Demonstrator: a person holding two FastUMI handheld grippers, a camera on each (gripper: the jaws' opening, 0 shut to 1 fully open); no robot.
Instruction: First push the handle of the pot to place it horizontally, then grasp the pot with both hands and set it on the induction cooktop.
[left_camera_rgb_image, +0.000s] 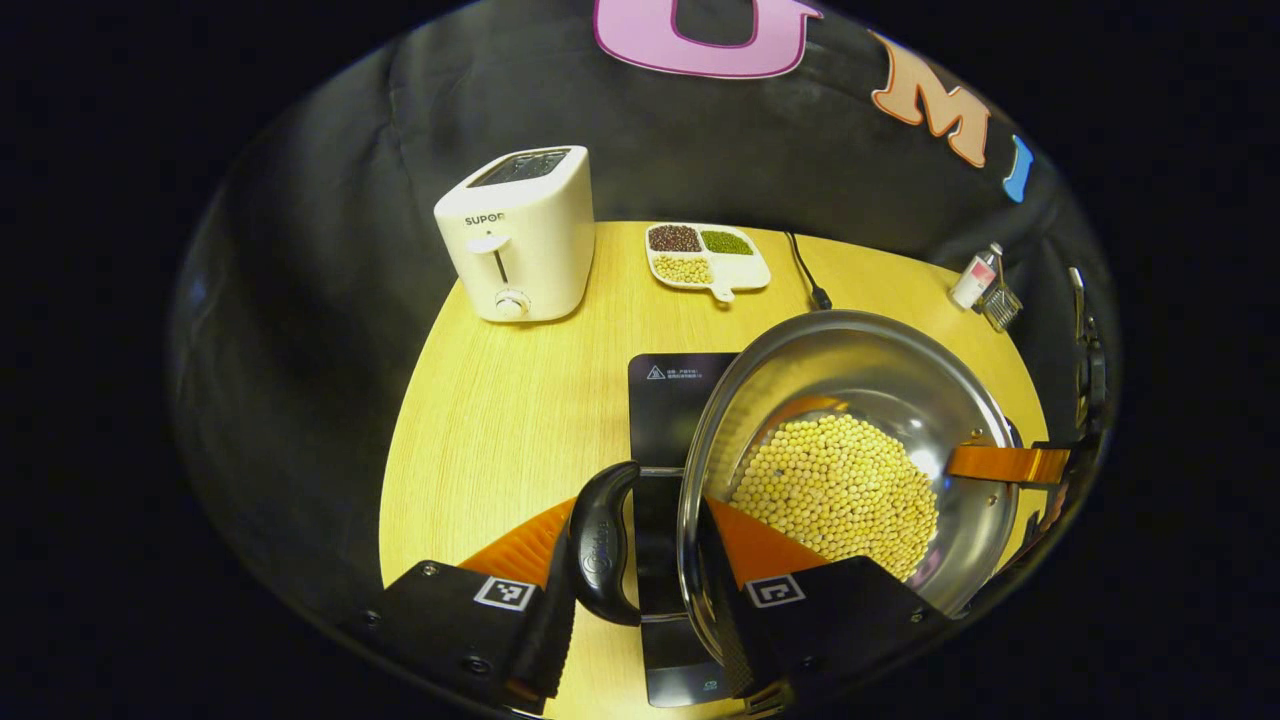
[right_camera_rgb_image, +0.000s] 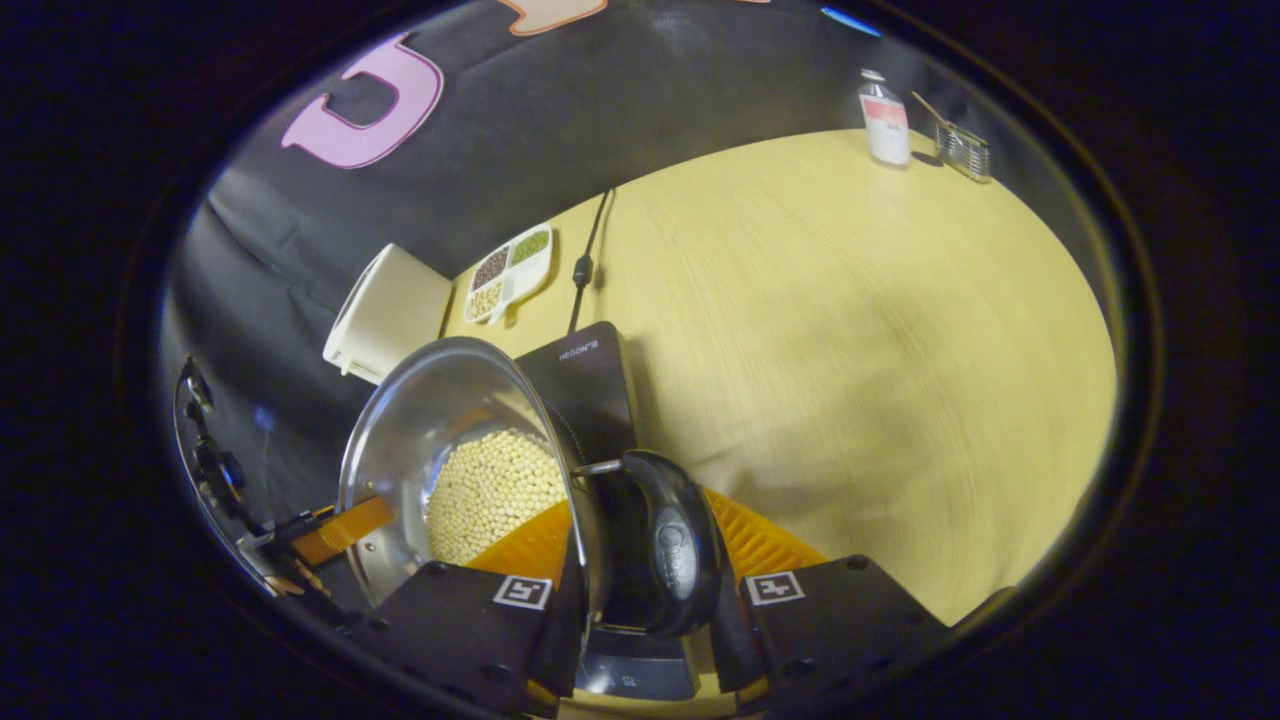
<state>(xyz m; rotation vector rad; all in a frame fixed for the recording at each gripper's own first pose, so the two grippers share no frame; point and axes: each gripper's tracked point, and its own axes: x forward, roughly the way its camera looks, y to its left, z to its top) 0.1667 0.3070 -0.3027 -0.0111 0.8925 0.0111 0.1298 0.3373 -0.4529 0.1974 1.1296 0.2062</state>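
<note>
Above the black induction cooktop (left_camera_rgb_image: 672, 400), the pot (left_camera_rgb_image: 880, 380) of pale beans (left_camera_rgb_image: 840, 495) is hanging tilted, carried by both claws, so the handle push looks finished and the two-handed grasp is made; what seems left is levelling the pot and lowering it onto the glass. The left claw (left_camera_rgb_image: 648, 590) is gripping one black side handle (left_camera_rgb_image: 603, 545), with that handle and the pot's rim squeezed between its orange-backed fingers. The right claw (right_camera_rgb_image: 655, 590) is doing the same on the opposite handle (right_camera_rgb_image: 672, 545), its fingers narrowed around handle and rim. The left gripper view is giving the better look at the counter (left_camera_rgb_image: 520, 400) behind: a white toaster (left_camera_rgb_image: 518, 235), a divided dish of beans (left_camera_rgb_image: 705, 257) and a power cord (left_camera_rgb_image: 806, 268) beside it, plus the far gripper's orange finger (left_camera_rgb_image: 1005, 463) at the pot's far rim. The right gripper view is instead opening onto a wide bare stretch of counter, with a small bottle (right_camera_rgb_image: 884, 118) and a little wire rack (right_camera_rgb_image: 962, 146) near its far edge, and it is showing more of the cooktop's rear corner.
</note>
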